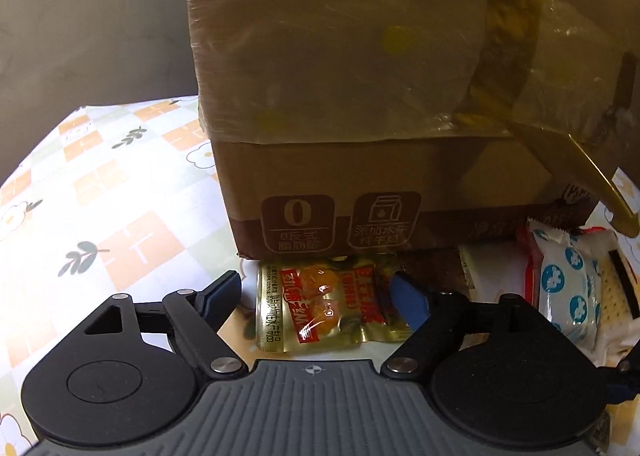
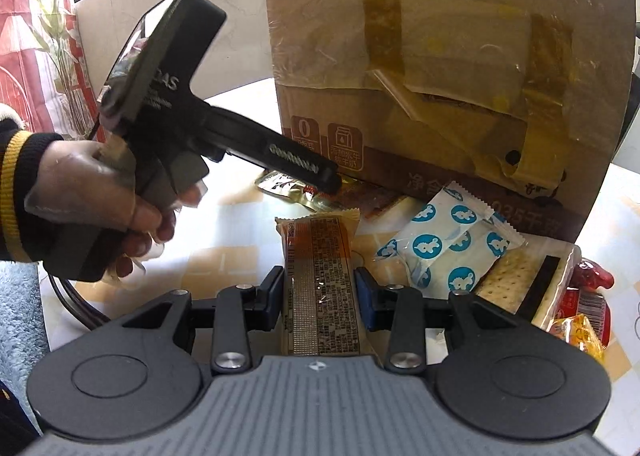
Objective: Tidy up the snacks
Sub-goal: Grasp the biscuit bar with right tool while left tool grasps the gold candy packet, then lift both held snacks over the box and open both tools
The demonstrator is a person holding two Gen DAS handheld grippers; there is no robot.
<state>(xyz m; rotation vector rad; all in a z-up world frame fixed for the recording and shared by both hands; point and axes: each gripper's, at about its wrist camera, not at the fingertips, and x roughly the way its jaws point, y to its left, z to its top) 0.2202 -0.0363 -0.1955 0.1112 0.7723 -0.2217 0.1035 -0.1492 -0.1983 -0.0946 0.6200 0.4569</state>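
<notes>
Checked cloth in orange and white covers the counter [image 1: 120, 184], and a taped cardboard box [image 1: 360, 96] stands at the back of it. Down low, the left tool [image 1: 316, 292] has its jaws spread wide with nothing pressed between them. A yellow snack packet [image 1: 320, 300] lies flat on the cloth in the gap, right against the foot of the box; the right-hand pad sits over its edge. Its long side runs across the tool's line of reach, roughly parallel to the box face, so the jaws would close along its length. The right tool [image 2: 320, 292] grips a long orange bar [image 2: 320, 284] by its two long edges, the bar pointing away towards the box. Just right of that lie a white packet with blue dots [image 2: 444, 244] and a cracker pack [image 2: 516, 284]. The left hand [image 2: 100, 192] is plainly the nearer one to the yellow packet.
</notes>
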